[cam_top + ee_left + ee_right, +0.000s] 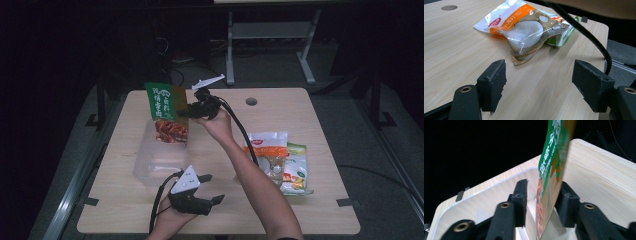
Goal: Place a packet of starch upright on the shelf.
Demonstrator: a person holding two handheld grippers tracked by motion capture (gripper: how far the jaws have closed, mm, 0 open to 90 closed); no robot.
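Snack pouch (163, 112), green top with a reddish food print, stands upright in the clear plastic bin (150, 167) at the desk's (310, 210) far-left part, its lower end inside the bin. Right hand-held gripper (186, 113) reaches across; in the right gripper view its jaws sit either side of the pouch (549, 177), the right one against the film, a slight gap on the left, so the grip looks loose or half-released. Left hand-held gripper (207, 187) rests near the front edge, jaws wide, holding nothing. Two more packets, an orange-and-white one (524, 27) over a green one (296, 170), lie to the right. Risk, as I judge it: the thin pouch flops or tips over the bin wall if let go off-balance; the trailing cable (240, 130) may snag the packets.
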